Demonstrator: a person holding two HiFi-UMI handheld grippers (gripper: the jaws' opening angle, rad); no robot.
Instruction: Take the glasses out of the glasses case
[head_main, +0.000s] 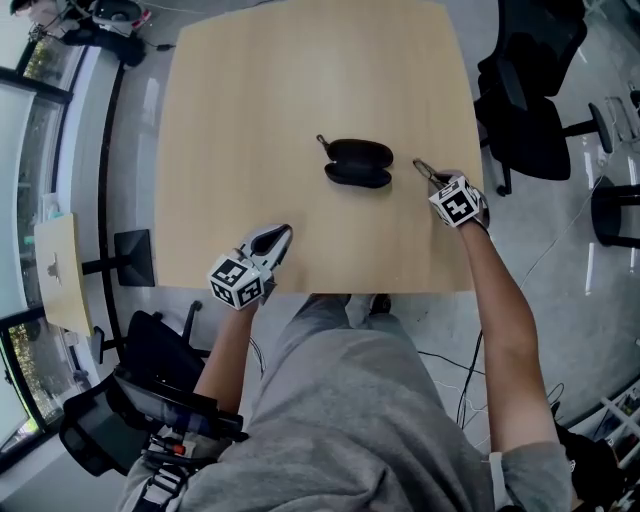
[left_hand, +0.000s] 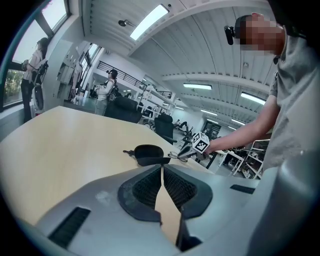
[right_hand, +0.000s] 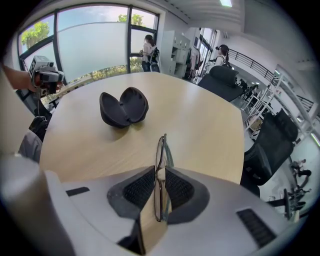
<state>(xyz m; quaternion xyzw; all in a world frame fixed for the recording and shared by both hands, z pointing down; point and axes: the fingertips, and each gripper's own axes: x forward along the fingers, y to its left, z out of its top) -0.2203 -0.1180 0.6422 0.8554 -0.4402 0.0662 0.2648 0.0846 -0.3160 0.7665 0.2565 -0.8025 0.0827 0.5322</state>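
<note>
A black glasses case (head_main: 358, 162) lies open and empty on the wooden table (head_main: 250, 90); it also shows in the left gripper view (left_hand: 147, 154) and the right gripper view (right_hand: 123, 107). To the case's right, my right gripper (head_main: 432, 172) is shut on a pair of thin-framed glasses (right_hand: 160, 167), held edge-on a little above the table. The glasses (head_main: 424, 168) stick out past its tips toward the case. My left gripper (head_main: 283, 234) rests near the table's front edge, left of the case, jaws shut with nothing between them (left_hand: 162, 172).
Black office chairs (head_main: 530, 90) stand off the table's right side. A small side table (head_main: 60, 270) and more chairs sit at the left. People stand far back by the windows (right_hand: 149, 47). The person's legs (head_main: 350, 400) are at the front edge.
</note>
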